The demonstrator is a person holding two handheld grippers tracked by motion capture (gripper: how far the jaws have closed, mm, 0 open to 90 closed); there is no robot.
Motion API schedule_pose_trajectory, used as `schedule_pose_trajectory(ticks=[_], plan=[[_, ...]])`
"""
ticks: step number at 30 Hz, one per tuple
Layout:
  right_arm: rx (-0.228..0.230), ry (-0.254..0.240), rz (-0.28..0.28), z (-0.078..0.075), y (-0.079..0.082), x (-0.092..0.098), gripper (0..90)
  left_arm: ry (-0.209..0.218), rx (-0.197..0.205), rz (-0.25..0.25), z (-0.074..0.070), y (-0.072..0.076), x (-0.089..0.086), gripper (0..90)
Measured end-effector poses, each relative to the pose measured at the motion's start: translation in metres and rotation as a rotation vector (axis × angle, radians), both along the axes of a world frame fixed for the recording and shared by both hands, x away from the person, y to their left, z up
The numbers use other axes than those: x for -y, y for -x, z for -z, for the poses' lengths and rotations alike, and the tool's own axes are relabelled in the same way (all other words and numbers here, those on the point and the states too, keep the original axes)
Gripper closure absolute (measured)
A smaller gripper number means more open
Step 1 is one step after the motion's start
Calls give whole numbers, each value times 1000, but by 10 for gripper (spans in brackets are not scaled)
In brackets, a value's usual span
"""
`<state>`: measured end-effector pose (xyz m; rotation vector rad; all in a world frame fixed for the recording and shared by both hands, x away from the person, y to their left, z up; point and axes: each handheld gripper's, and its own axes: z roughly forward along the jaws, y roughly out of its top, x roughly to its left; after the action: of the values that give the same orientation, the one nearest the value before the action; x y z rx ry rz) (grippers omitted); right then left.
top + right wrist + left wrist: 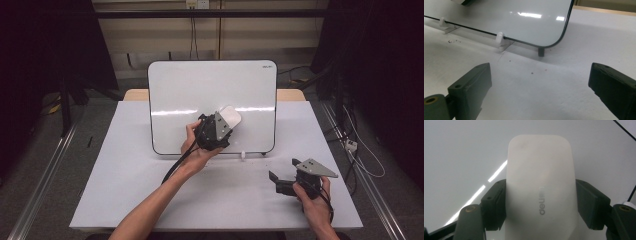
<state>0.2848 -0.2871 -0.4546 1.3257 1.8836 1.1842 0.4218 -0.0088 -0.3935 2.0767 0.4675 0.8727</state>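
White eraser (pixel 540 185) clamped in left tongs (pixel 226 120) against whiteboard (pixel 190 90), mid-panel; right tongs (pixel 282 176) wide, resting near right on bare tabletop (pixel 125 170).

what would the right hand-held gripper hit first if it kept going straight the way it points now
Probably the whiteboard: the right hand-held gripper, jaws open and empty, points over bare table toward the board's lower edge and its small white clip. Depth is hard to judge.

White table (pixel 125 180), dark curtains (pixel 45 45), tangled cables (pixel 360 150), metal floor rails (pixel 40 175)
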Motion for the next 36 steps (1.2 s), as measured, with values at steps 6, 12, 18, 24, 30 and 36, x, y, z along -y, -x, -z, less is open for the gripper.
schedule_pose_trajectory(ticks=[6,12,18,24,30,36], plan=[[0,0,1,0,-3,-2,47,38,9,30,-12,10,-5,312],[-5,-3,-7,0,-5,-5,47,47,-2,25,-16,14,-15,311],[0,1,-10,0,-5,-5,47,66,-19,-11,-19,16,-35,311],[1,1,-9,0,-4,-4,47,97,-22,-44,-25,19,-58,311],[7,1,-6,-1,-1,-1,47,102,-20,-75,-28,18,-75,311],[0,-2,1,-1,-4,-3,47,109,-55,-93,-28,19,-94,311]])
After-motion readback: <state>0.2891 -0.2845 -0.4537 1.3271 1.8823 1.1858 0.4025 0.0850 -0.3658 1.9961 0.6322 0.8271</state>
